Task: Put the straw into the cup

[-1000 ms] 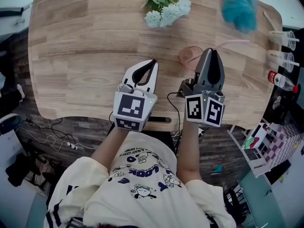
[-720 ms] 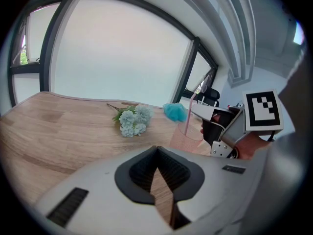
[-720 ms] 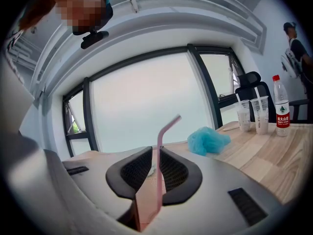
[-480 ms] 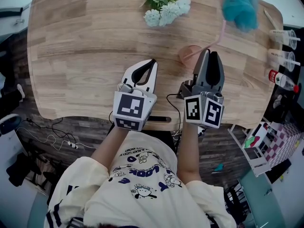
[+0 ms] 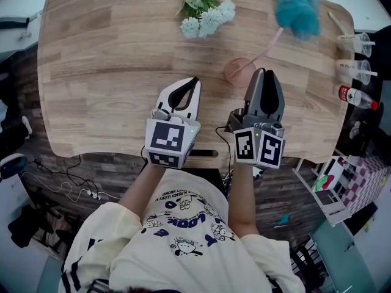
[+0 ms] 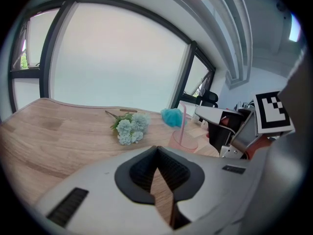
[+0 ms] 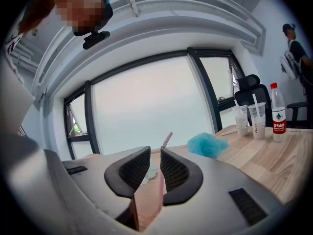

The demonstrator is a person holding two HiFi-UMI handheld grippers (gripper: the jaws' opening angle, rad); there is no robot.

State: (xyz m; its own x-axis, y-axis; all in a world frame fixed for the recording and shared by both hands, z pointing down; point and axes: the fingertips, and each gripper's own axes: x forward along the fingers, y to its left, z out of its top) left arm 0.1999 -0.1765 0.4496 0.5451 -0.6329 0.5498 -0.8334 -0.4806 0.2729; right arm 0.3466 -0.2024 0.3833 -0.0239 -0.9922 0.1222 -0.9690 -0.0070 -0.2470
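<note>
Beside the cup (image 5: 237, 72), just to its right in the head view, sits the tip of the right gripper (image 5: 263, 72). Its two dark fingers stand a narrow gap apart and hold nothing; in the right gripper view the pink cup shows through that gap, just beyond the tips. The straw (image 5: 264, 49) is in the cup: its lower end rests inside and the rest leans up and away to the far right, clear of the fingers. The cup itself stands upright on the wooden table (image 5: 110, 60).

To the cup's left, and a little nearer the person, lies the left gripper (image 5: 194, 80). Its fingers are closed tip to tip with nothing between them, and it is not touching the cup. In the left gripper view the cup and straw show ahead and to the right of its tips.

Beyond the cup, to its far left, lies a bunch of pale flowers (image 5: 206, 18). Beyond it to the far right is a blue fluffy ball (image 5: 297, 10), near the straw's upper end. Well to the cup's right, at the table's edge, stand two clear drink cups (image 5: 355, 43) and a bottle (image 5: 353, 94).
</note>
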